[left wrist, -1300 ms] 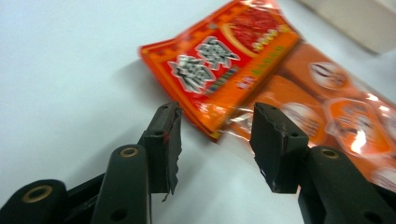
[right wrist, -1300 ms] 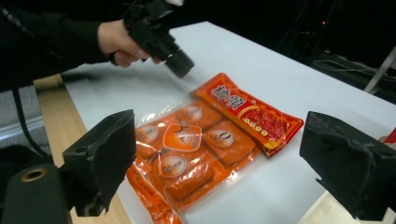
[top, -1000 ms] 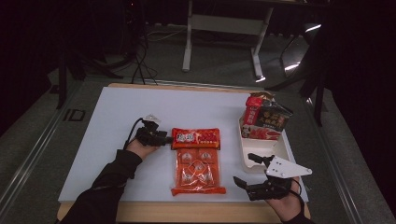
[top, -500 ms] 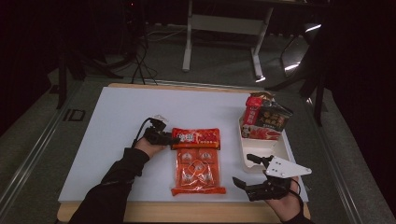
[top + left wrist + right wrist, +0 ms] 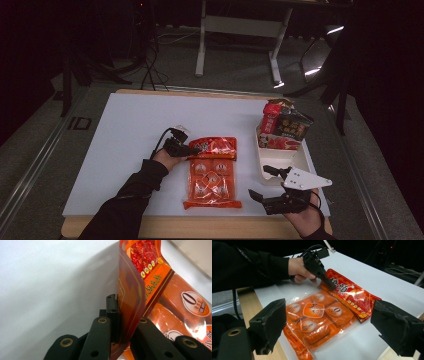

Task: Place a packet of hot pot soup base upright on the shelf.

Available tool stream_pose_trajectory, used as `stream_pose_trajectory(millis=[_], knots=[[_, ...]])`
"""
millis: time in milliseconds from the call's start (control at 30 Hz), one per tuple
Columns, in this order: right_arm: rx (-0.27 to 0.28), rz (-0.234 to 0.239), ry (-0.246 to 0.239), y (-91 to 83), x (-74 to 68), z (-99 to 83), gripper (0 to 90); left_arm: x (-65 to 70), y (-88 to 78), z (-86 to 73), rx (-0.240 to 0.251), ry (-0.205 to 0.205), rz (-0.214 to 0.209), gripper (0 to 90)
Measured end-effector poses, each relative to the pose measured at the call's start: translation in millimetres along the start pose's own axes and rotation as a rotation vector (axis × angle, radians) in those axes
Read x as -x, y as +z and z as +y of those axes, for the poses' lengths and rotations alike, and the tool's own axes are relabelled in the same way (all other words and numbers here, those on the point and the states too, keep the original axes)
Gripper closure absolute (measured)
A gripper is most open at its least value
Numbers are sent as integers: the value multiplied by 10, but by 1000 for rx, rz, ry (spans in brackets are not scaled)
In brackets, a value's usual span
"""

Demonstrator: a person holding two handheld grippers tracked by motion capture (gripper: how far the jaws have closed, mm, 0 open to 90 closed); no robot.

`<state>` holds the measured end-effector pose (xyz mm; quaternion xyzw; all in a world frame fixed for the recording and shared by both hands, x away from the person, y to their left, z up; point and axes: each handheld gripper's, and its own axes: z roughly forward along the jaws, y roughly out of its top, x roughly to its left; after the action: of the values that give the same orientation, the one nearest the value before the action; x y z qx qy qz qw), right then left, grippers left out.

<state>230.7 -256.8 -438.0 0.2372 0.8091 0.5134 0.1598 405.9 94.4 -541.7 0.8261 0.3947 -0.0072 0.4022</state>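
With its jaws pinched on the red header edge of the orange snack pack (image 5: 211,170) at frame centre, the left gripper (image 5: 186,148) prob. readies a lift, while the right gripper (image 5: 266,184), lower right, waits w/ jaws apart, holding nothing.

The room around my table (image 5: 125,130) is very dark; light falls only on the white top, from above, and two small bright patches lie on the floor beyond it. In the high view the picture is soft and a little grainy. Just ahead of my left gripper (image 5: 117,315) the pack (image 5: 132,290) throws a wide grey shadow onto the white surface, and its film shines with glare on the side of one jaw. My left jaws, closest to the lens, are slightly blurred. My right gripper (image 5: 332,327) has both pads big and out of focus; the pack ahead is sharp, with white reflections on the plastic.
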Motion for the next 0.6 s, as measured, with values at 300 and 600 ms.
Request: stream_pose_trajectory(millis=[300,600], knots=[[-7,-12,1,-6,6,8,135,127,-207,62,76,39,-2,897],[1,-31,8,-47,21,36,148,391,-551,170,163,96,-35,900]])
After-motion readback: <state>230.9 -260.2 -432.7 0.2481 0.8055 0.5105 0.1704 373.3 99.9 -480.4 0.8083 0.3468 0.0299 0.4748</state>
